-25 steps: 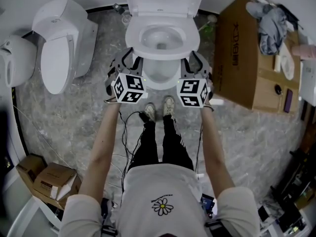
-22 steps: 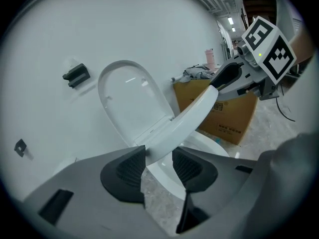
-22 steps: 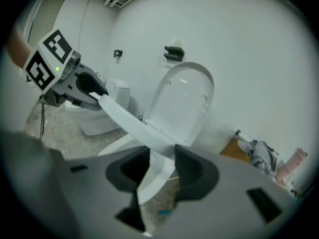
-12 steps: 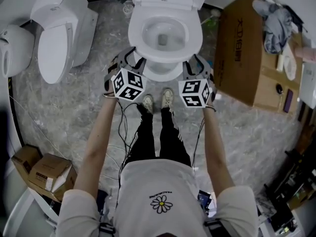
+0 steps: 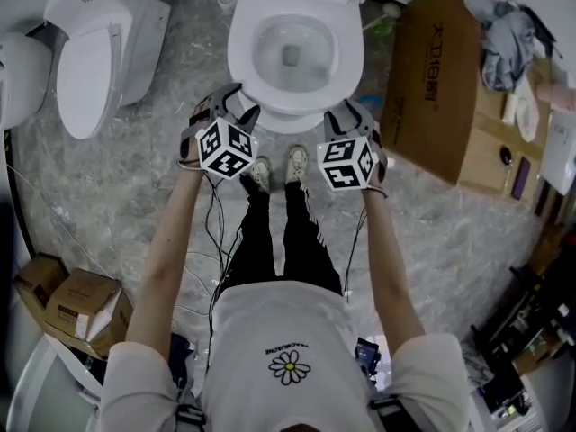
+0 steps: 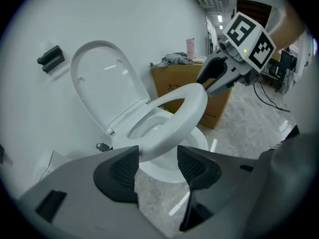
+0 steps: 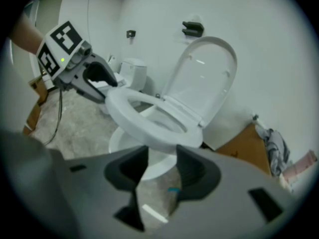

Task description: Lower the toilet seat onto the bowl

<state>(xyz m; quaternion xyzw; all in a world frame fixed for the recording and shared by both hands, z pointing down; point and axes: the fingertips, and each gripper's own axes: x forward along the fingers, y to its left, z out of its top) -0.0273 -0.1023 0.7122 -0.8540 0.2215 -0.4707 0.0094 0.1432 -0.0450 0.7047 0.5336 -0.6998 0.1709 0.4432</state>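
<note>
"Both sets of jaws are spreading: left gripper and right gripper have their pads off the toilet seat."

"And it's hanging tilted above the bowl, not down. With nothing holding it, I reckon it could drop and slam."

Looks like a test room or workshop rather than a home bathroom. An open toilet stands mid-room on a grey marbled floor, a closed toilet just beside it, another rounded white fixture at the left edge. A big cardboard box carries a crumpled cloth; smaller cartons sit lower left, and cables trail across the floor.
</note>
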